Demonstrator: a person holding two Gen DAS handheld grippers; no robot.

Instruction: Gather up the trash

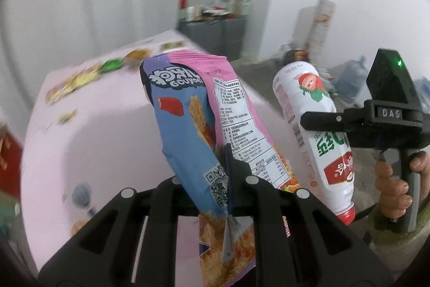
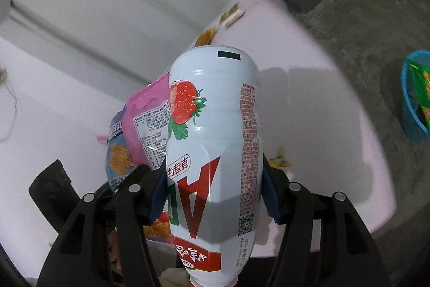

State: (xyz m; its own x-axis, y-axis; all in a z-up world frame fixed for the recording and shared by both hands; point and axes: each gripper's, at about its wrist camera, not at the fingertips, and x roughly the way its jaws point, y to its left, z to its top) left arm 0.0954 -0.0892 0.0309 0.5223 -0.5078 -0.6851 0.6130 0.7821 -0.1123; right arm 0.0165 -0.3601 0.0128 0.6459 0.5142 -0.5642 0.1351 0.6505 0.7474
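Left tongs (image 1: pixel 228 179) sitting closest, pinched tight on snack bag (image 1: pixel 199 120) low near bottom seam. Bag looking light, crinkly, floppy, so grab near seam. Right tongs (image 2: pixel 213 190) squeezing strawberry drink bottle (image 2: pixel 215 141) mid-body, cap down; smooth, slippery, probably empty-light. Both hanging above pink tabletop (image 1: pixel 107 131). Only right view showing blue bin (image 2: pixel 414 104) at right edge; only left view showing hand (image 1: pixel 395 179) lower right.
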